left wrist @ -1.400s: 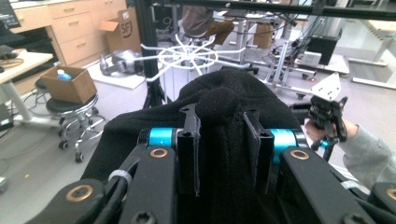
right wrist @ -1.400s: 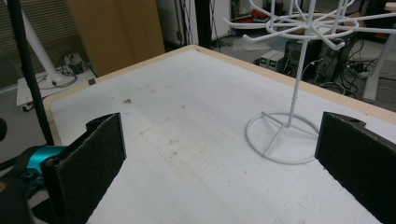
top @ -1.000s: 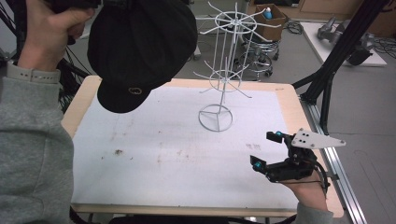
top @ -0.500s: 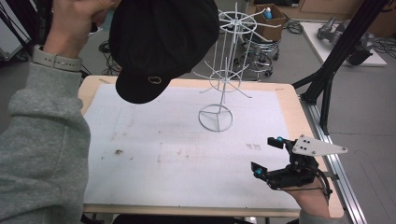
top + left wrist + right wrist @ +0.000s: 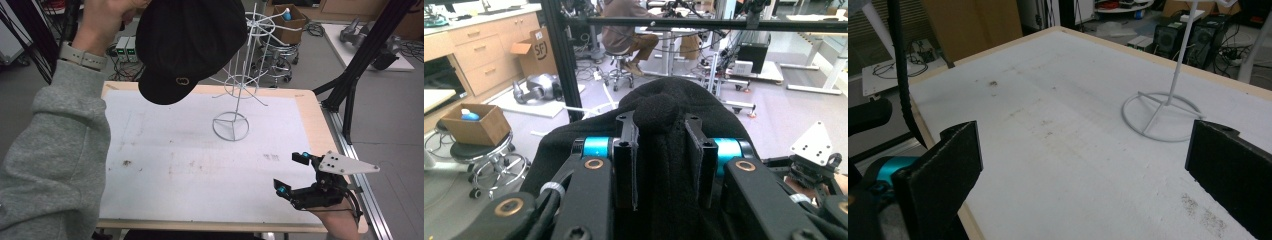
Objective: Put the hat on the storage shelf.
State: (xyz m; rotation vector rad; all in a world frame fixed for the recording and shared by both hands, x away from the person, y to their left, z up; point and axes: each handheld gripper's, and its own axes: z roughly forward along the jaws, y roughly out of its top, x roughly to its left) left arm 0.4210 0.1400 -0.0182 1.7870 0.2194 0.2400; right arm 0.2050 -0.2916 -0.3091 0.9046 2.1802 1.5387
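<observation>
1. We have the black cap [image 5: 190, 45] clenched in our left tongs [image 5: 659, 150], lifted above the bench [image 5: 165, 165].
2. The white wire rack [image 5: 240, 85] beside it carries nothing; hanging remains.
3. Our right tongs [image 5: 292, 172] rest released.

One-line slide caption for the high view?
Left tongs hold a black cap beside the white wire rack; open right tongs rest near the table edge.

a cardboard box [image 5: 287, 16] with a blue-capped item inside sits on a wheeled stool [image 5: 483, 154] beyond the table's far edge. wooden drawers [image 5: 479, 50] line the wall past it, and a black frame post [image 5: 560, 55] stands upright near them. a seated person [image 5: 624, 30] works at a far desk.
</observation>
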